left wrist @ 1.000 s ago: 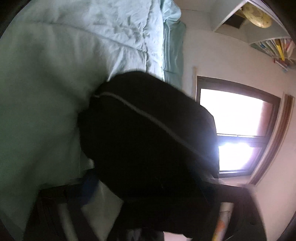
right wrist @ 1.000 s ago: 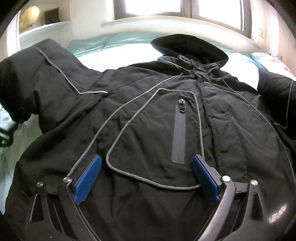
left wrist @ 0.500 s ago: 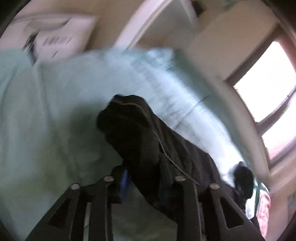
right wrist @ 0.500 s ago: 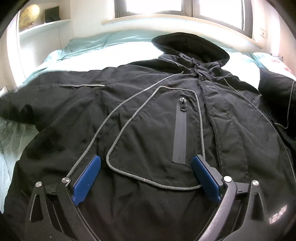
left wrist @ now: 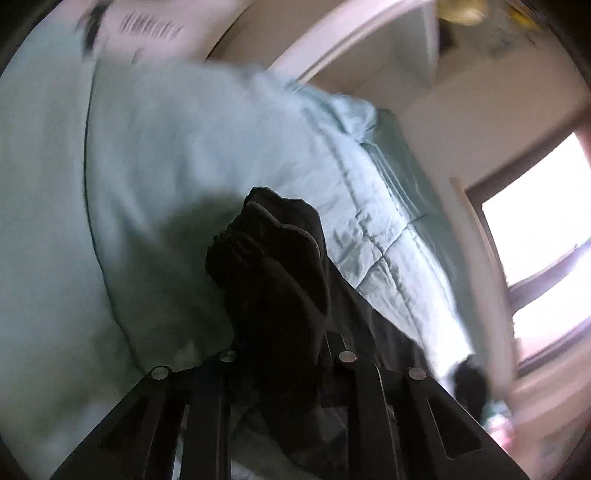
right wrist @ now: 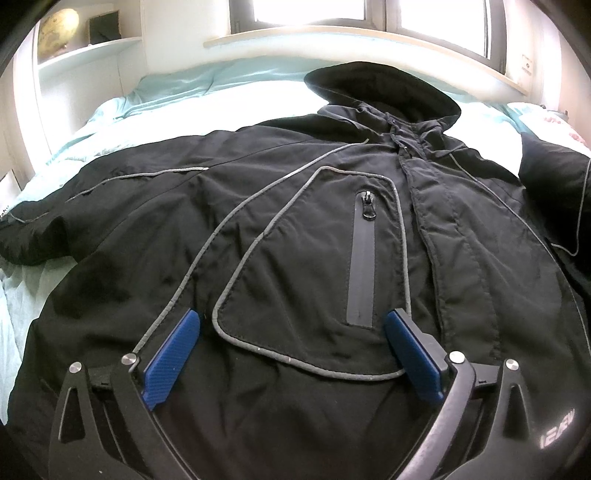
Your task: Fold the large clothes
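A black hooded jacket point(right wrist: 295, 229) with grey piping lies front-up on the bed, its hood point(right wrist: 380, 88) toward the window. My right gripper point(right wrist: 291, 332) is open, its blue pads point(right wrist: 171, 354) resting on the lower chest either side of a zipped pocket point(right wrist: 362, 258). The jacket's left sleeve point(right wrist: 74, 214) lies stretched out to the left. In the left wrist view my left gripper point(left wrist: 284, 354) is shut on that sleeve's cuff end point(left wrist: 273, 266), which bunches up between the fingers and hides the pads.
A pale teal duvet point(left wrist: 184, 147) covers the bed point(right wrist: 155, 107). A window point(right wrist: 314, 11) and sill run behind the bed. White shelves with a globe point(right wrist: 59, 26) stand at the back left. The jacket's other sleeve point(right wrist: 554, 177) lies at the right.
My left gripper has carried the sleeve down and outward: it was raised and folded up at the left, now it lies stretched flat on the bed. My right gripper has stayed put.
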